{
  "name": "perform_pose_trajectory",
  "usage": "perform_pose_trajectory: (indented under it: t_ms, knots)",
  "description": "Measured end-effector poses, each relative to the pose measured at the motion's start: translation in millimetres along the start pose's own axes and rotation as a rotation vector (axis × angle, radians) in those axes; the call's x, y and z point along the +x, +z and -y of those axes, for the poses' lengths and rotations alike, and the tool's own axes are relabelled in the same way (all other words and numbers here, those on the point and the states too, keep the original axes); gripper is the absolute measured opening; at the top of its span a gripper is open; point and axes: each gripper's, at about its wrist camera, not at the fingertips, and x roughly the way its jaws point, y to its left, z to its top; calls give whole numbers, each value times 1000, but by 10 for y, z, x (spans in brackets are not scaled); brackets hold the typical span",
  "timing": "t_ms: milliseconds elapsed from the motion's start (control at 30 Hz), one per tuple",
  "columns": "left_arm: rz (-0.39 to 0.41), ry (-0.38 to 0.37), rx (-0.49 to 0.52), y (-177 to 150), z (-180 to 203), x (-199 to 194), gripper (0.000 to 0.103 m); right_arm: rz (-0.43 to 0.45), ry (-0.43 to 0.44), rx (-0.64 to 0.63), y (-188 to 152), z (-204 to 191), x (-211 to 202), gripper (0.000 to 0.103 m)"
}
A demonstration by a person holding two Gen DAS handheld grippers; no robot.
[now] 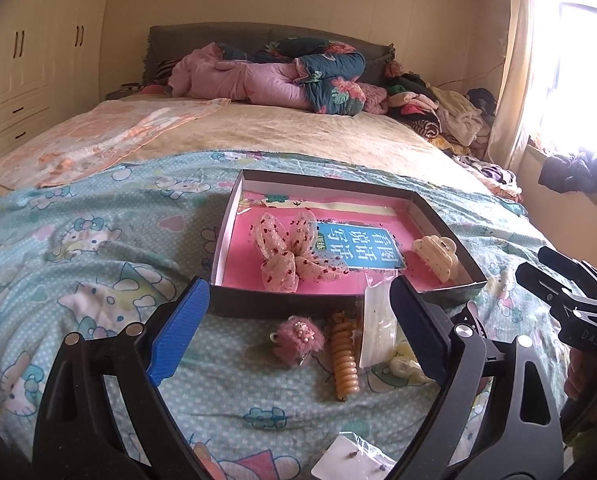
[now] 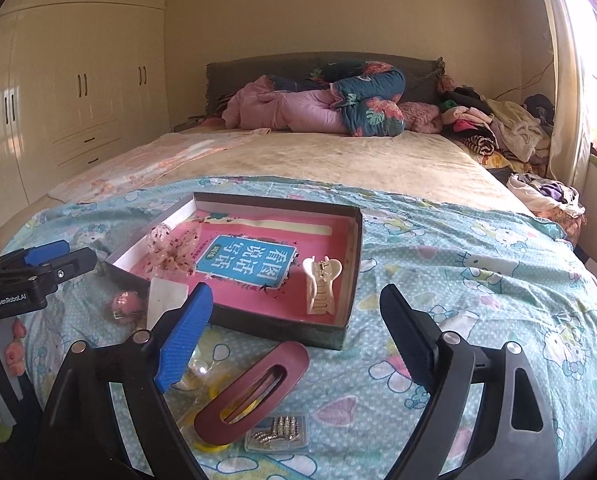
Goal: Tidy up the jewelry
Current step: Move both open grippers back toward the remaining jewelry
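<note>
A shallow black box (image 1: 338, 303) with a pink book lining sits on the Hello Kitty sheet. Inside lie a pink mesh bow (image 1: 294, 256) and a cream claw clip (image 1: 438, 254). My left gripper (image 1: 298, 284) stands open just before the box's near wall, above a fuzzy pink clip (image 1: 300, 338), an orange spiral hair tie (image 1: 344, 360) and a clear packet (image 1: 378, 328). My right gripper (image 2: 294, 292) is open too, near the box (image 2: 282, 326), over a maroon oval clip (image 2: 254, 388) and a packet of silver pins (image 2: 280, 434). Nothing is between either gripper's fingers.
A small earring packet (image 1: 354, 458) lies at the near edge. Yellow rings (image 2: 210, 446) sit under the maroon clip. Folded quilts (image 2: 338, 108) and a clothes pile (image 2: 498, 128) fill the bed's far end. Wardrobes (image 2: 78, 80) stand left, a window at right.
</note>
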Motion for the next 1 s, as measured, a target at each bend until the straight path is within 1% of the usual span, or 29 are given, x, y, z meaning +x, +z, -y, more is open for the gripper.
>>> perform_pose_trajectory:
  t_ms: [400,767,1000]
  knots:
    - [-21,1,-3,-176,-17,-163,83,-7,39,-43,-158,-239,-154,83]
    - [-54,17,9,-376,-36,-232,83,-27,50,-53,-301,-290,-208,83]
    - [-99,3,26,-515,56,-205,83,-44,53,-53,-415,-280,-207,83]
